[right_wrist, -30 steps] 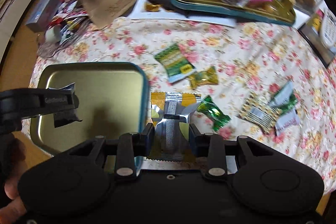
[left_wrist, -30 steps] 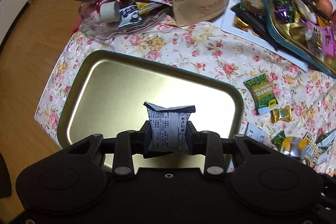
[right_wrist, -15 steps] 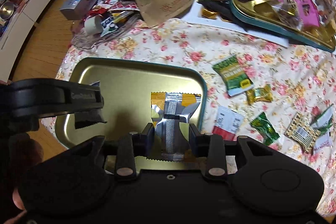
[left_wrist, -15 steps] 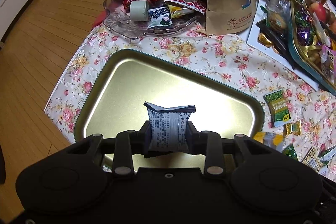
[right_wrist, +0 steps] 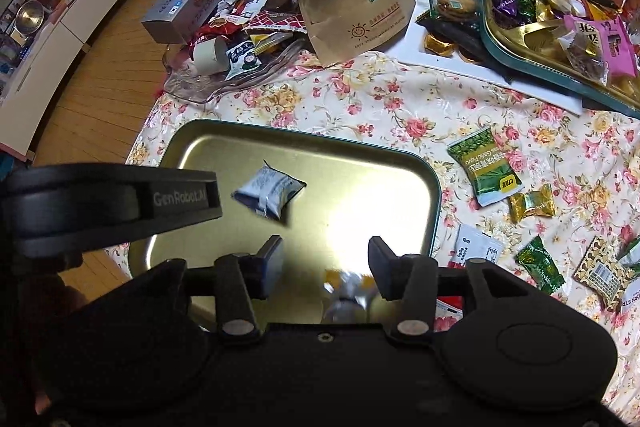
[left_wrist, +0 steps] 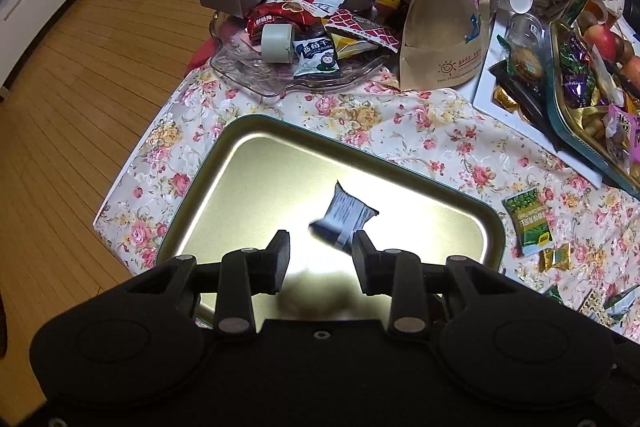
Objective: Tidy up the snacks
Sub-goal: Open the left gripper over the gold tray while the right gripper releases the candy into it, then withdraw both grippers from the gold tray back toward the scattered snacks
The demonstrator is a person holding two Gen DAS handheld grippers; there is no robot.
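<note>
Left tongs [left_wrist: 321,255] and right tongs [right_wrist: 323,263] spread, just opened. Crinkled packet [left_wrist: 343,215] over glossy metal tray [left_wrist: 256,163]; second packet [right_wrist: 346,287] blurred.

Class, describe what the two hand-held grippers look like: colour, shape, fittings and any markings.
Both are matte black plastic. The left hand-held gripper and right hand-held gripper each have two blocky fingers on linkage arms with silver pivot pins. The left one's side reads "GenRobot.AI".
</note>
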